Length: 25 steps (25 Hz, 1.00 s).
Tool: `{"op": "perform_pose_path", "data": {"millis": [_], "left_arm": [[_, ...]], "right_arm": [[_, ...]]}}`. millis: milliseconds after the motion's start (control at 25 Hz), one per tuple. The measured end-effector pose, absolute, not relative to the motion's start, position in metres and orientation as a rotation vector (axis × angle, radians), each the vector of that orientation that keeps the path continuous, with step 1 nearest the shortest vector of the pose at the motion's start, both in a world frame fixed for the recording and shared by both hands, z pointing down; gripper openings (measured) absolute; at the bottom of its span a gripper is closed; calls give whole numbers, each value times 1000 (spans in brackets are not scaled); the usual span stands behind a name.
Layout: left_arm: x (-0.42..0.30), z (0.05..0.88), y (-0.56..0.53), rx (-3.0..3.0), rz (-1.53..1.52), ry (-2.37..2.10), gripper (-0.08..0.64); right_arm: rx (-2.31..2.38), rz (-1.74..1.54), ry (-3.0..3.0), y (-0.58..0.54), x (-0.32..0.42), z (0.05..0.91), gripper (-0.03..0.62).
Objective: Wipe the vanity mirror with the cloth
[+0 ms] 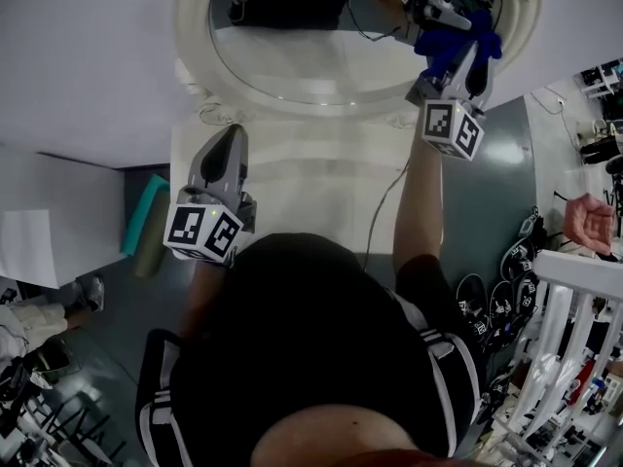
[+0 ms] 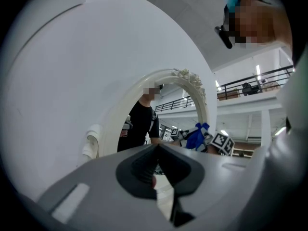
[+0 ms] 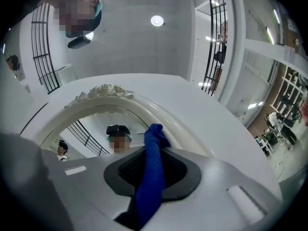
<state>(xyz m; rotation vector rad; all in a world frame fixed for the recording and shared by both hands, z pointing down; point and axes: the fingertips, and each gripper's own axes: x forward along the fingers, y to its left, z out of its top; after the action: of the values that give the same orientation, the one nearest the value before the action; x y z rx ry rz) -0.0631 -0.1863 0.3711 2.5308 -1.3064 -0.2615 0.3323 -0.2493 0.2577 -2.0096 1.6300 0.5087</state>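
The oval vanity mirror (image 1: 292, 56) in its white ornate frame (image 1: 192, 37) stands at the top of the head view. My right gripper (image 1: 456, 54) is shut on a blue cloth (image 1: 479, 35) and holds it against the right side of the glass, close to the frame. In the right gripper view the cloth (image 3: 150, 177) hangs out between the jaws of the right gripper (image 3: 151, 150), with the mirror (image 3: 96, 124) just ahead. My left gripper (image 1: 232, 136) is shut and empty, low over the white tabletop and pointing at the mirror's base. The left gripper view shows its jaws (image 2: 156, 148) before the mirror (image 2: 163, 114).
The white vanity top (image 1: 292, 193) lies below the mirror, with a thin cable (image 1: 382, 212) running across it. A teal object (image 1: 144, 212) lies on the floor at left. A white rack (image 1: 574, 329) and another person's hand (image 1: 589, 222) are at right.
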Motion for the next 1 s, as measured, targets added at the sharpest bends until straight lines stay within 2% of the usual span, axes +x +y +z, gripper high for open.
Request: {"op": "perform_pose_path", "data": {"millis": [200, 520, 800, 1000], "left_arm": [[-61, 370, -187, 2526, -260, -1306, 12], [-52, 377, -188, 2528, -252, -1279, 12], [-45, 382, -189, 2524, -242, -1252, 12], [-40, 383, -191, 2525, -239, -1242, 12]], "right_arm": [[-1993, 525, 1627, -249, 328, 238, 64], [-2041, 724, 1781, -253, 299, 185, 66], [-2095, 981, 1930, -259, 264, 149, 64], [-2086, 1320, 2031, -265, 230, 142, 64]]}}
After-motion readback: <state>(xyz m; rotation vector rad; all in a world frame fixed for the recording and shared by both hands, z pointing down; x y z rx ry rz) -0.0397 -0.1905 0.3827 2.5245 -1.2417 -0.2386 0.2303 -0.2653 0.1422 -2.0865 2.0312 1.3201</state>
